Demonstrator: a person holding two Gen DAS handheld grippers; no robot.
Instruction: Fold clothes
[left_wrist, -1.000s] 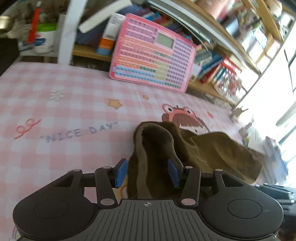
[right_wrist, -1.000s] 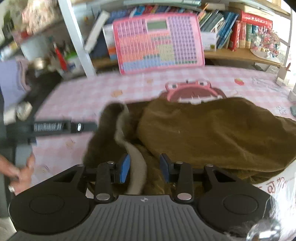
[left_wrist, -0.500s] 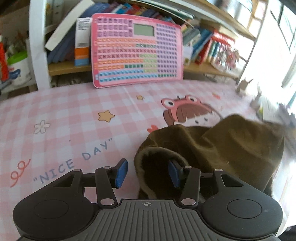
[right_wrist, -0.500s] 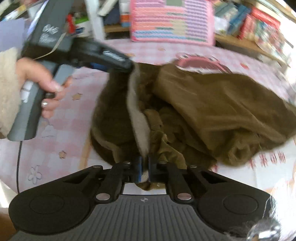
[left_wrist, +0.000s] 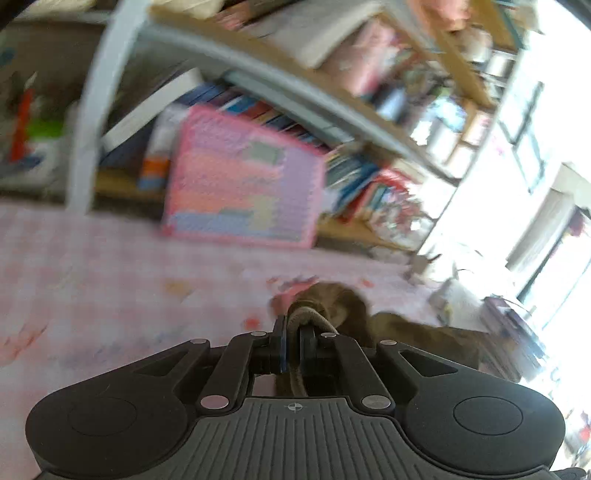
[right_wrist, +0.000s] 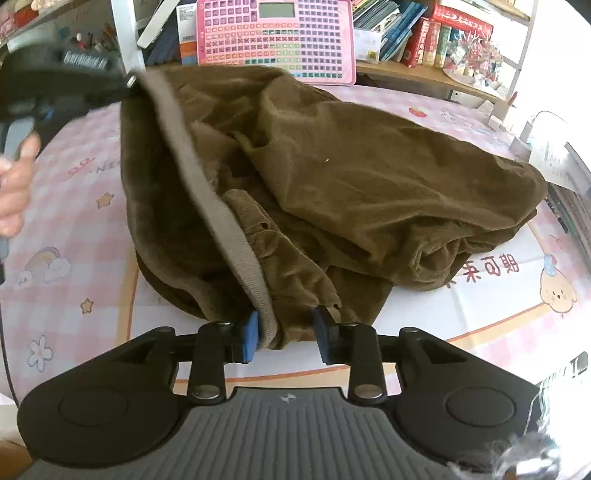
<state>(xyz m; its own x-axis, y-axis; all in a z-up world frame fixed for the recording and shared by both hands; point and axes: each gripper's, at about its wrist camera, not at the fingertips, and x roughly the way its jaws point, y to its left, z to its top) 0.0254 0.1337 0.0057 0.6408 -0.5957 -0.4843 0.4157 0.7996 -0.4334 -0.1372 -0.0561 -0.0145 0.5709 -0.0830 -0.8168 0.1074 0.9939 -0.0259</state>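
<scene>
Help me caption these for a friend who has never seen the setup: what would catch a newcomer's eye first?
The crumpled brown garment heaped mid-table on the pink checked tablecloth, its pale waistband stretched between the two grippers. The left gripper is shut on the waistband's far end; the right gripper has just been opening, with the near end between its pads. Behind, a pink keyboard toy leans against the bookshelf.

The garment lies heaped on the worktop. Behind it a keyboard toy leans against the shelf, books to its right.
</scene>
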